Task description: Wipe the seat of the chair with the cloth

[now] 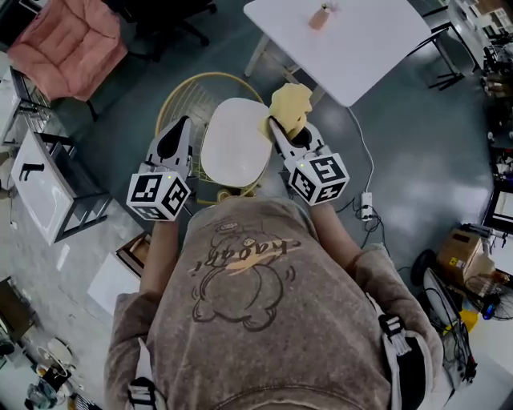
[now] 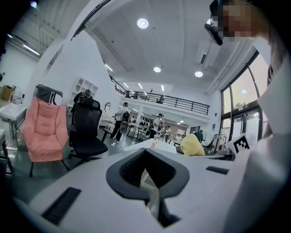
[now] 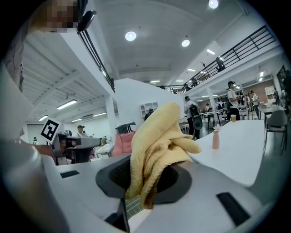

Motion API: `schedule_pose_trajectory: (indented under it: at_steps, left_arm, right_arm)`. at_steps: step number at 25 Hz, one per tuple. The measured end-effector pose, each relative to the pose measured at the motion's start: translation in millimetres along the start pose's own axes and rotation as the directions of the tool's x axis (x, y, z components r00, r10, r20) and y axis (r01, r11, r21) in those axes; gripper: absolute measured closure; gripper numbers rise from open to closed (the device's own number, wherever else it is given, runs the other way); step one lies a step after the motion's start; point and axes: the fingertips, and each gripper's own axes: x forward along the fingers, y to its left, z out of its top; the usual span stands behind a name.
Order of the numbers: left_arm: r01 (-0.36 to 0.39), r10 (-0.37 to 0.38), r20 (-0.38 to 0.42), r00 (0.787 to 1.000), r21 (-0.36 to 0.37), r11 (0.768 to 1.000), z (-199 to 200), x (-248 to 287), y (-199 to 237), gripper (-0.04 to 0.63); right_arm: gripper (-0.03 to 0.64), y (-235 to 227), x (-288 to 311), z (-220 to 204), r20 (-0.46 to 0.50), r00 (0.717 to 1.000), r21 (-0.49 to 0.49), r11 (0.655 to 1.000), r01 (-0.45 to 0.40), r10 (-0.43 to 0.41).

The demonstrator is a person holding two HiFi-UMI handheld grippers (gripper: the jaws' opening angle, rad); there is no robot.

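The chair's white oval seat (image 1: 235, 142) rests on a yellow wire frame (image 1: 186, 94), straight below me in the head view. My right gripper (image 1: 278, 128) is at the seat's right edge, shut on a crumpled yellow cloth (image 1: 290, 107). In the right gripper view the cloth (image 3: 159, 145) bulges up out of the right gripper (image 3: 145, 184). My left gripper (image 1: 181, 125) hangs just off the seat's left edge, its jaws shut with nothing in them. In the left gripper view, the left gripper (image 2: 146, 157) points level across the room, with the cloth (image 2: 192, 144) to its right.
A white table (image 1: 365, 48) with a small pink vase (image 1: 321, 16) stands beyond the chair, to the right. A pink cushioned chair (image 1: 68, 44) is at the far left, a white cabinet (image 1: 40, 188) at left. A cable and power strip (image 1: 367, 204) lie on the floor at right.
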Motion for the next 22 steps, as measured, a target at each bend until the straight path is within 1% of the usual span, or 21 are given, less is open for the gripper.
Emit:
schedule_pose_trajectory:
  at_steps: [3, 7, 11, 15, 22]
  left_arm:
    - [-0.009, 0.009, 0.010, 1.000, 0.011, 1.000, 1.6, 3.8, 0.7, 0.586]
    - [-0.013, 0.012, 0.007, 1.000, 0.052, 0.999, 1.7, 4.5, 6.0, 0.586]
    - [-0.039, 0.038, 0.013, 0.999, 0.096, 0.995, -2.8, -0.2, 10.3, 0.587]
    - [-0.067, 0.066, 0.007, 0.998, 0.120, 0.990, -12.5, -2.6, 14.3, 0.586]
    - [-0.074, 0.074, 0.007, 0.997, 0.135, 0.988, -17.8, 0.3, 18.7, 0.586]
  right_arm:
    - [0.505, 0.6, 1.5, 5.0, 0.017, 1.000, -0.002, 1.000, 0.020, -0.020]
    - [0.505, 7.4, 11.3, 11.0, 0.035, 0.999, -0.038, 0.999, 0.035, -0.033]
    - [0.505, 12.6, 15.1, 14.3, 0.041, 0.999, -0.070, 0.997, 0.020, -0.017]
    - [0.505, 16.6, 14.5, 5.9, 0.035, 0.999, -0.085, 0.996, 0.008, -0.005]
    - [0.505, 13.9, 21.4, -9.1, 0.033, 0.999, -0.075, 0.997, 0.020, -0.018]
